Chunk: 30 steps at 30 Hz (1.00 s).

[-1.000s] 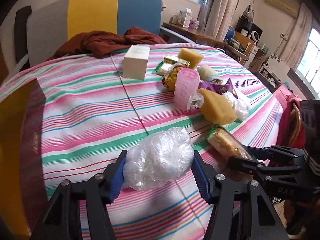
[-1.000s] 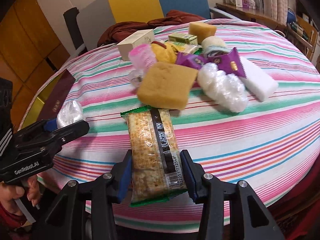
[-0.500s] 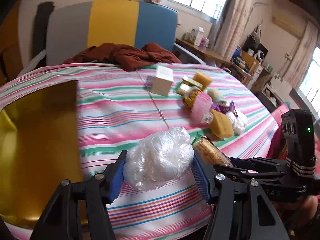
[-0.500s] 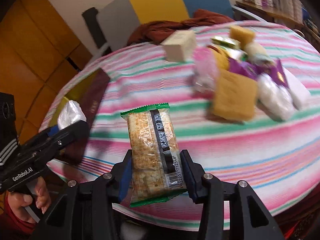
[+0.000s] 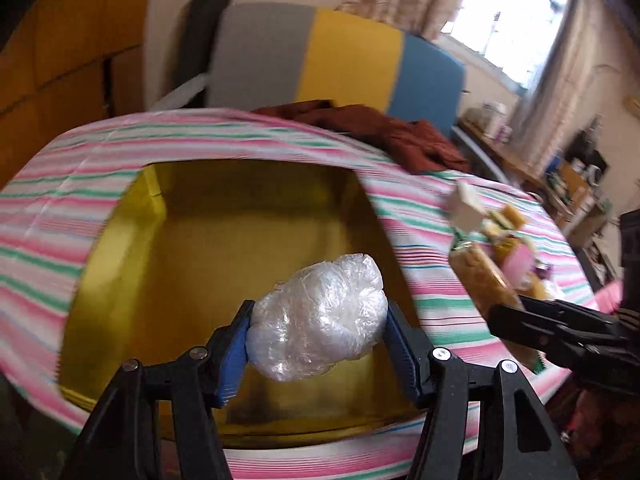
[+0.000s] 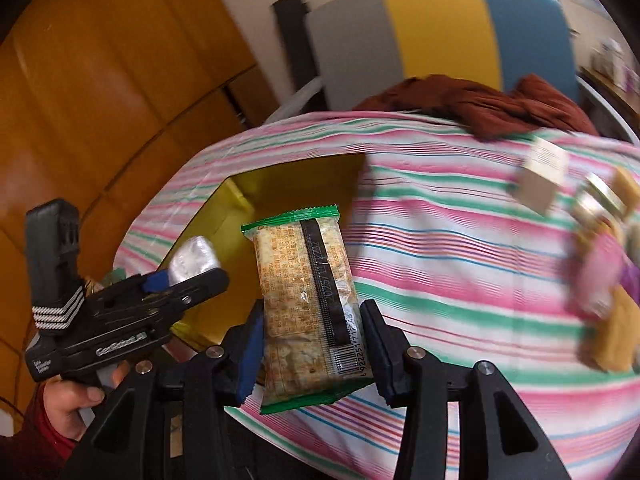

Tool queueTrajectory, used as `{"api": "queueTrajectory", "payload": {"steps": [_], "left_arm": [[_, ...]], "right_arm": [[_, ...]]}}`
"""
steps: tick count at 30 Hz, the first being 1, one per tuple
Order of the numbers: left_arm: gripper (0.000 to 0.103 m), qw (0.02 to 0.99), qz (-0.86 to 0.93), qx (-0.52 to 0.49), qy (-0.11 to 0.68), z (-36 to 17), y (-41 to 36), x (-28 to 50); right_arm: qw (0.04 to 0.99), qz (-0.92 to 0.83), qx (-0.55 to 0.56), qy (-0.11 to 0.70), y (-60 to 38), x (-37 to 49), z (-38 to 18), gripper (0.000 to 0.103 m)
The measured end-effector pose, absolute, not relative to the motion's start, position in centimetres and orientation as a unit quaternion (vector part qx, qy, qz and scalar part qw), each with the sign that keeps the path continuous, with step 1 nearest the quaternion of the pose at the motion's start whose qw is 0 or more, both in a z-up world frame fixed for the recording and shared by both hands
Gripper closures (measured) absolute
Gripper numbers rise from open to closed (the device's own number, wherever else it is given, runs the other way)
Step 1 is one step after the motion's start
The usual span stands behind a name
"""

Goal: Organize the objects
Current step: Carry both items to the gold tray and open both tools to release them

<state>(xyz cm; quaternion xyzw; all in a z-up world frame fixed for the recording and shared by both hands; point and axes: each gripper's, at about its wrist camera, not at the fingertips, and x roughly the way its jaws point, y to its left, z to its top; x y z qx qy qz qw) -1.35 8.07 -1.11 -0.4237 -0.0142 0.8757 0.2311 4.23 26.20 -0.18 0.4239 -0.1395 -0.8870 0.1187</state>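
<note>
Both claws carry something. Left claw (image 5: 318,330) pinches a crumpled clear plastic bundle (image 5: 318,318) between its blue pads, gripped across the middle, probably so the soft wrap cannot slip out. It hangs above the open gold box (image 5: 192,248), which sits on the striped tablecloth (image 5: 424,280) at the near edge of the table, so the box looks like the collecting place and the bundle seems ready to drop in. Right claw (image 6: 312,344) clamps a green-edged cracker packet (image 6: 306,300) by its lower half, leaving the long end sticking forward, toward the box's right side; that end-on hold should let it slide in lengthwise. Neither item touches the box yet. A blurred pile of other items (image 6: 600,264) lies well apart on the right, presumably awaiting sorting.
</note>
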Motion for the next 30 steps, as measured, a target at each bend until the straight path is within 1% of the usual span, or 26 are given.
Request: {"api": "queueTrajectory", "payload": {"steps": [5, 9, 12, 13, 14, 15, 16, 17, 18, 23, 27, 30], "left_arm": [[0.041, 0.176, 0.874, -0.452, -0.019, -2.8, 4.1, -3.8], [0.040, 0.149, 0.875, -0.460, -0.020, -3.9, 2.2, -5.0], [0.037, 0.138, 0.873, -0.468, -0.025, -4.3, 1.4, -5.6], [0.036, 0.133, 0.873, -0.468, -0.031, -4.3, 1.1, -5.7], [0.031, 0.133, 0.874, -0.465, -0.038, -4.1, 0.8, -5.7], [0.021, 0.127, 0.877, -0.462, -0.044, -3.9, 0.4, -5.7], [0.016, 0.114, 0.880, -0.458, -0.050, -3.6, 0.0, -5.7], [0.009, 0.101, 0.884, -0.452, -0.062, -3.2, -0.5, -5.5], [0.006, 0.096, 0.886, -0.447, -0.073, -2.9, -1.0, -5.5], [0.004, 0.061, 0.897, -0.421, -0.125, -1.6, -3.1, -4.8], [0.001, 0.038, 0.898, -0.413, -0.146, -1.0, -3.6, -4.4], [0.000, 0.040, 0.899, -0.411, -0.148, -0.7, -3.1, -4.0]], "right_arm": [[0.149, -0.874, 0.445, -0.126, 21.4, 0.7, -1.5, 0.057], [0.147, -0.867, 0.461, -0.118, 19.1, -1.6, -2.9, 0.057], [0.139, -0.864, 0.469, -0.118, 17.6, -3.0, -3.8, 0.057], [0.133, -0.862, 0.473, -0.121, 17.2, -3.3, -4.1, 0.056], [0.131, -0.858, 0.479, -0.130, 17.1, -3.7, -4.5, 0.055], [0.133, -0.853, 0.484, -0.145, 17.1, -4.0, -4.8, 0.055], [0.137, -0.847, 0.489, -0.157, 17.1, -4.2, -5.1, 0.055], [0.143, -0.839, 0.496, -0.173, 17.2, -4.2, -5.4, 0.055], [0.147, -0.836, 0.497, -0.180, 17.3, -4.1, -5.6, 0.055], [0.162, -0.842, 0.481, -0.182, 17.6, -2.8, -4.7, 0.055], [0.166, -0.861, 0.453, -0.159, 17.7, -1.4, -3.0, 0.055], [0.162, -0.873, 0.437, -0.143, 17.9, -0.7, -2.1, 0.055]]}}
